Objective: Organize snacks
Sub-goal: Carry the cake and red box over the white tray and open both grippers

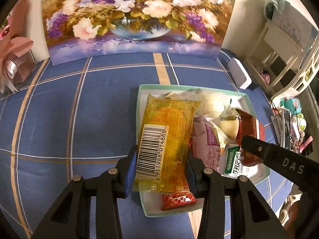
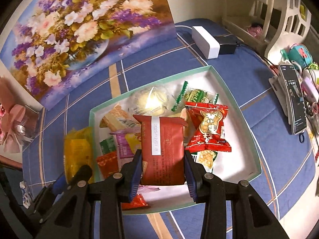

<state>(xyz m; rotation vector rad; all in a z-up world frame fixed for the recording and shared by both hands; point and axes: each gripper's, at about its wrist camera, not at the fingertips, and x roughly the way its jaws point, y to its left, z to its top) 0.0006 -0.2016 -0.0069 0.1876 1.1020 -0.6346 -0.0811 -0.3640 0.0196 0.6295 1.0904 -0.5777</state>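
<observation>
Your left gripper [image 1: 161, 171] pinches a glossy yellow wrapped bar [image 1: 165, 137]; your right gripper [image 2: 162, 174] pinches a matte dark-red packet [image 2: 162, 149], both over the shallow teal-rimmed box [image 2: 235, 107].

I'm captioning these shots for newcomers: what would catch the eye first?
The yellow packet, barcode up, clamped in the left gripper at the left edge of the snack box. Next, the dark red packet in the right gripper above the box's middle. Behind both, the big flower painting stands on the blue checked cloth.
</observation>
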